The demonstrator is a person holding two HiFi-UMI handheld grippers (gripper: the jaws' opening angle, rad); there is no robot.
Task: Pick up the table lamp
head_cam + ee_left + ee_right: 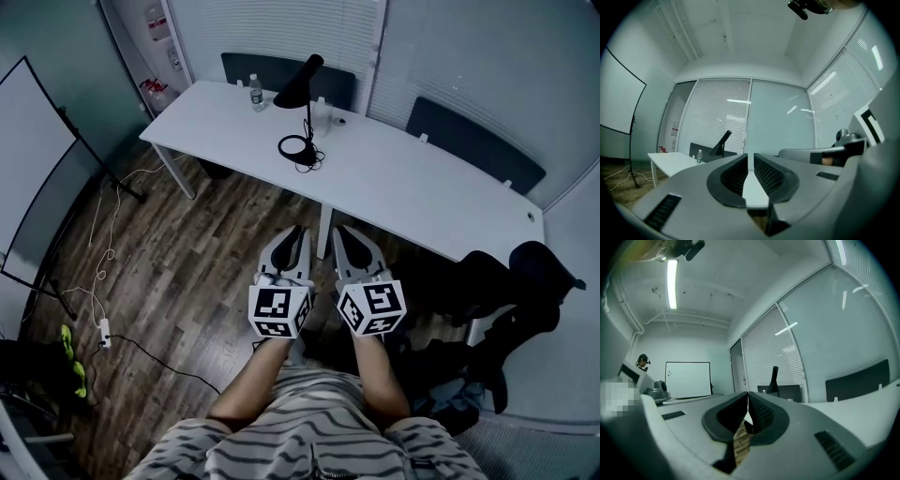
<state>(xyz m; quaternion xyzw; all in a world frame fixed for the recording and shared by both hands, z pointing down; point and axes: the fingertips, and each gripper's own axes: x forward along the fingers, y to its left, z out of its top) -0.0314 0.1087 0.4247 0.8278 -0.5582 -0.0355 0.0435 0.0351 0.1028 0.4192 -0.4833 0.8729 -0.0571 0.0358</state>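
The black table lamp (307, 112) stands on the white table (403, 187), its cone shade tilted up and its cord coiled round the base. Both grippers hover side by side over the wooden floor, short of the table's near edge and pointing level at it. The left gripper (298, 230) shows a narrow slit between its jaws with nothing in it. The right gripper (339, 230) has its jaw tips touching, empty. The lamp (723, 142) appears far off, left of the left gripper (750, 157). In the right gripper view the lamp (774, 380) rises just right of the gripper (748, 394).
A water bottle (256, 94) stands left of the lamp. Two dark chairs (473, 131) sit behind the table. A whiteboard on a stand (23, 169) is at the left, with cables and a power strip (104, 333) on the floor. Dark bags and a chair (511, 281) crowd the right.
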